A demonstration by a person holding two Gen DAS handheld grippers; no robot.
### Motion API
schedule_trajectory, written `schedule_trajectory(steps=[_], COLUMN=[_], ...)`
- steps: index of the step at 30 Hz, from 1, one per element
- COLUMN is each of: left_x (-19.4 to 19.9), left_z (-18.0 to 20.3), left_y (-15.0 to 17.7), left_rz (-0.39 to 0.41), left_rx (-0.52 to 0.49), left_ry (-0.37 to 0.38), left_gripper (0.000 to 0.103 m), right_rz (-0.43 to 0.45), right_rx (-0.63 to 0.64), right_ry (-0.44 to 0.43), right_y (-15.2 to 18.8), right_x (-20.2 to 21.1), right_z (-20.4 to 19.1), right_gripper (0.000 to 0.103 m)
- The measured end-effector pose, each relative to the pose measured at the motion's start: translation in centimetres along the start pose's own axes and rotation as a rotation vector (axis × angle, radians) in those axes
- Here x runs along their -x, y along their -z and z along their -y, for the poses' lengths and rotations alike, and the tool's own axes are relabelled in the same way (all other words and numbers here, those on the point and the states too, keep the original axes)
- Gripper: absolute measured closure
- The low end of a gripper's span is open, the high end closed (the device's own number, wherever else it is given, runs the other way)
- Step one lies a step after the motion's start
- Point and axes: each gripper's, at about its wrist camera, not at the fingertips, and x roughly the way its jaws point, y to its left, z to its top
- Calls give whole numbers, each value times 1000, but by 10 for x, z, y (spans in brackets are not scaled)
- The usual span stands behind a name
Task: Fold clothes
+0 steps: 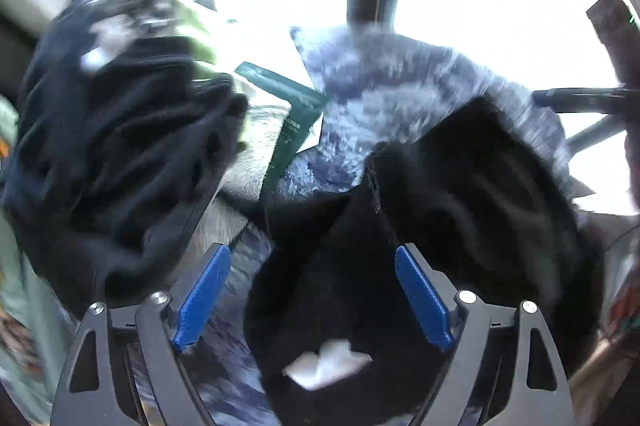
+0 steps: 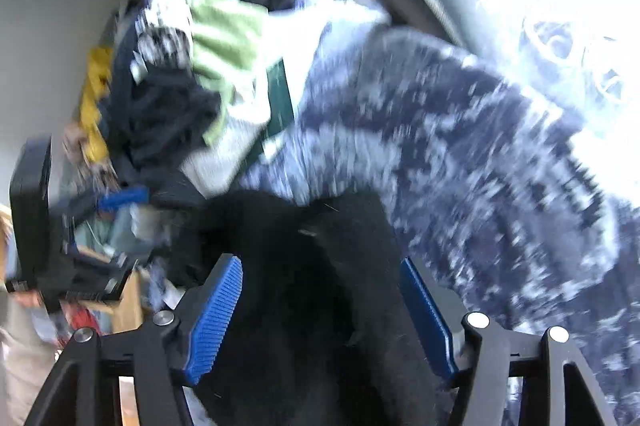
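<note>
Spreading across most of both views, a blue-and-white patterned cover [image 1: 384, 93] [image 2: 460, 153] lies under everything else, its print smeared by motion blur. On it, nearest both cameras, rests a black garment [image 1: 460, 193] [image 2: 304, 278], bunched in soft folds, with a small white label [image 1: 326, 364] showing near its lower edge in the left wrist view. Behind it and to the left sits a heap of other clothes [image 1: 120, 145] [image 2: 168, 105]: dark navy pieces piled together, a light green cloth [image 2: 224, 41] tucked among them and a pale grey piece below. A dark green flat item [image 1: 296, 113] [image 2: 280, 97], perhaps a booklet or a packet, leans against that heap at the edge of the patterned cover; what it is I cannot tell.

The left gripper [image 1: 312, 258] points down over the black garment with its blue pads [image 1: 204, 290] spread wide; the cloth lies between and beneath them, but neither pad presses on it. The right gripper [image 2: 320, 274] is likewise parted, its ribbed blue pads [image 2: 216, 318] standing clear on either side of the same black fabric, gripping nothing. In the right wrist view the left gripper [image 2: 80, 226] shows at the left edge, beside the heap.
</note>
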Motion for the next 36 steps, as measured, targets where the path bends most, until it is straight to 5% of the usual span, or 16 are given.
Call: schedule_trajectory(steps=[4,10,14,21,25,27,30,32,33,34,36], left_x=[8,-33,-53,-51,-67,-67,-68,-68,-67,-66,-61], left_z=[-24,-39,-44,-72,-90,-98,-105,-107,-107,-107,-107], left_y=[48,145,188,235,246,249,251,253,255,256,263], left_rz=[59,86,85,150,107,137,165,147,127,106,79], left_rx=[73,217,317,538,664,738,836,885,902,918,951], left_ry=[-38,-128,-44,53,201,240,328,329,308,285,289], left_gripper=[15,15,15,16,15,14,14,26,54,70,82], right_rz=[30,-58,-135,-132,-168,-167,-149,-145,-143,-139,-127], right_rx=[117,261,270,134,54,35,56,79,75,73,79], right_ry=[61,184,254,281,190,137,132,160,159,159,170], right_y=[27,122,162,173,181,183,187,188,187,187,186], right_x=[22,21,13,19,12,9,8,9,11,14,22], right_z=[-21,-29,-22,11,27,28,23,19,19,18,15], right_gripper=[34,35,35,35,36,61,74,82,84,86,88])
